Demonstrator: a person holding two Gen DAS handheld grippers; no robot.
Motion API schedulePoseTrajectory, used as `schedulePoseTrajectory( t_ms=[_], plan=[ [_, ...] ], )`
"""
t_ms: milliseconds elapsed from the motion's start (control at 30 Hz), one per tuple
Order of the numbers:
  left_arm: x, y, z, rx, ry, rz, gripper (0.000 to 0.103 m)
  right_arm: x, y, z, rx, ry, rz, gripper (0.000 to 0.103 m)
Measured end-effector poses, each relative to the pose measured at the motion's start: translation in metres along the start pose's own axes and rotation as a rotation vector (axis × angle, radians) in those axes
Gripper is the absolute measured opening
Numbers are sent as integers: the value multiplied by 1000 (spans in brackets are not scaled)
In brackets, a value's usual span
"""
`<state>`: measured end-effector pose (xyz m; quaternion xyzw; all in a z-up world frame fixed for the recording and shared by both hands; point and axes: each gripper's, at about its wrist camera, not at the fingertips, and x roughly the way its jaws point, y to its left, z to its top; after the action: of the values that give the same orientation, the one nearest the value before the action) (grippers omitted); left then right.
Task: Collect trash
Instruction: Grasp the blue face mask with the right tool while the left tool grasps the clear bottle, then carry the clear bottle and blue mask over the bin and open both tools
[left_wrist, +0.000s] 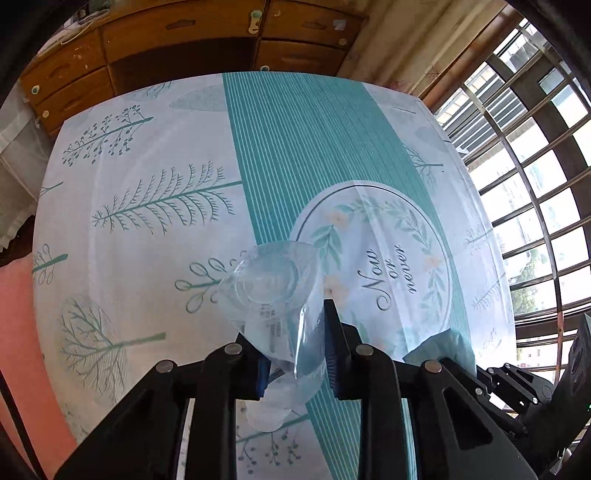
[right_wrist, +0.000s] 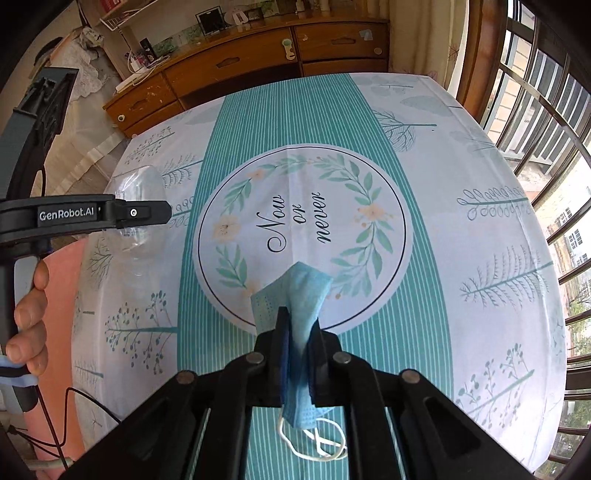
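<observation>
Two pieces of trash are already gripped above the tabletop (right_wrist: 461, 229): left tongs (left_wrist: 295, 332) clamped on a crumpled clear plastic bottle (left_wrist: 269, 291), right tongs (right_wrist: 297, 325) clamped on a blue face mask (right_wrist: 299, 295); next, likely carrying both to a bin, none visible.

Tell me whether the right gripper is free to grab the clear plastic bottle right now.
Probably not. The right gripper is shut on a blue face mask, and the clear plastic bottle is already clamped in the left gripper.
</observation>
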<state>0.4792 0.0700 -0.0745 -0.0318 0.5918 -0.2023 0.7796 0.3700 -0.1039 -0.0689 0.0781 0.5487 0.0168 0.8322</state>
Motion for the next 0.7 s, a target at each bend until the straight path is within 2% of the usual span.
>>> schedulePoseTrajectory(
  t_ms=[200, 367, 700],
  plan=[
    [-42, -32, -42, 10, -51, 18, 22, -35, -3, -17, -39, -29, 55, 7],
    [-82, -62, -83, -30, -114, 49, 22, -67, -14, -37, -86, -52, 117, 7],
    [-147, -149, -188, -102, -229, 136, 22, -145, -67, -95, -186, -108, 226, 7]
  ],
)
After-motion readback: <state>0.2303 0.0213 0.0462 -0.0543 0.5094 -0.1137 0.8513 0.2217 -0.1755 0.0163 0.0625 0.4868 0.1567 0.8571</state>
